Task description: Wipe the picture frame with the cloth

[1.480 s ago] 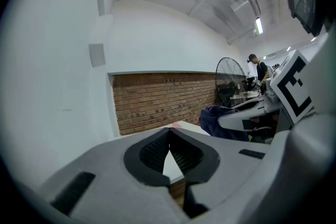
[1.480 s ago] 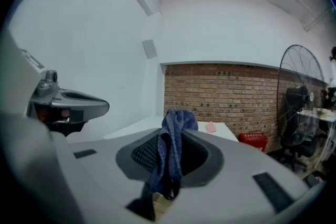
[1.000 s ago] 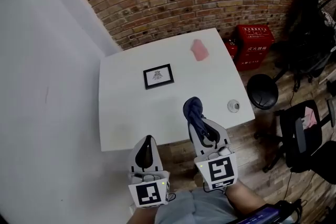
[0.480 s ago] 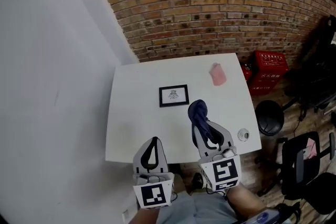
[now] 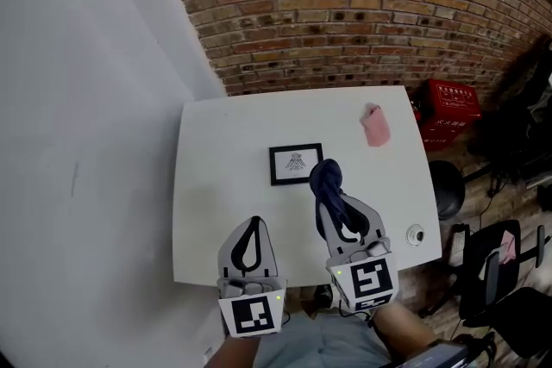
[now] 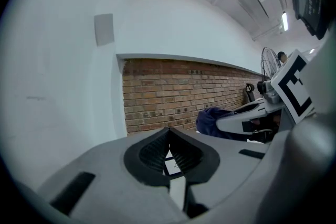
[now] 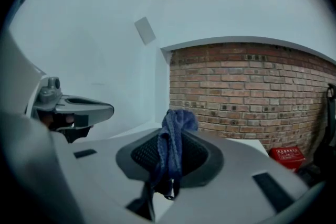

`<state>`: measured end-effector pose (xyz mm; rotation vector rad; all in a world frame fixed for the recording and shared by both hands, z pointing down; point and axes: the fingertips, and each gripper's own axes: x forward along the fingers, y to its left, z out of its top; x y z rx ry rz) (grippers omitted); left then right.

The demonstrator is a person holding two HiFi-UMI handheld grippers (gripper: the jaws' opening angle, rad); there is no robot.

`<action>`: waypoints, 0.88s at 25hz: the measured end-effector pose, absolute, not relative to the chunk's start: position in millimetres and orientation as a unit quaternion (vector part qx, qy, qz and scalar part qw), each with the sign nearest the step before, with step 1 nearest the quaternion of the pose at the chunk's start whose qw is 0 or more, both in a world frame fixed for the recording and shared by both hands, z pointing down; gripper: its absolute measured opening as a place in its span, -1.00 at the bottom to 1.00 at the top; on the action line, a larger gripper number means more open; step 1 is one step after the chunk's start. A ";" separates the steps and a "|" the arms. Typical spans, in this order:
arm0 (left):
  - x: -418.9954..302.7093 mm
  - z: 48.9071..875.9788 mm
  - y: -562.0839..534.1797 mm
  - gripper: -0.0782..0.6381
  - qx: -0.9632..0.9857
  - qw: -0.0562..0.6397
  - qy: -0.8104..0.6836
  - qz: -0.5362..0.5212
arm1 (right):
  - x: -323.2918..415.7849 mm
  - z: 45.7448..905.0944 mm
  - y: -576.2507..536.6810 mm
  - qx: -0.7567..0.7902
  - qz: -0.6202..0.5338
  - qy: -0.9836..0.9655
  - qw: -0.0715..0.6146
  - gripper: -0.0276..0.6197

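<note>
**Frame just ahead-left of the cloth tip**

Holding: right gripper [image 5: 332, 204] clamped on a dark blue bunched cloth [image 5: 325, 177], with the wad sticking out past its tips. The small black-rimmed rectangular picture frame [image 5: 296, 164] lies flat on the white table [image 5: 207, 185], just ahead and slightly left of the wad, long axis crosswise. The left gripper [image 5: 251, 224] is closed, empty and farther back. The right gripper view shows cloth but no frame. The left gripper view glimpses the frame between its pads.

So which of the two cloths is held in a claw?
The blue cloth, clamped in the right claw. The pink one lies loose near the far right corner of the table.
</note>
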<state>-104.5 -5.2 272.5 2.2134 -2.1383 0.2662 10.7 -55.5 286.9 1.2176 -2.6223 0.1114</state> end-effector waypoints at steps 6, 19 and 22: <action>-135.5 297.4 -52.1 -0.76 0.719 0.045 -0.687 0.098 | -27.3 308.7 -99.1 0.411 0.052 -0.900 0.138 -0.66; -189.9 359.6 -117.1 -0.76 0.711 0.088 -0.687 0.124 | -90.4 373.2 -162.8 0.385 0.098 -0.900 0.178 -0.66; -194.9 371.1 -125.1 -0.76 0.710 0.097 -0.686 0.126 | -99.5 388.0 -167.5 0.378 0.109 -0.900 0.187 -0.66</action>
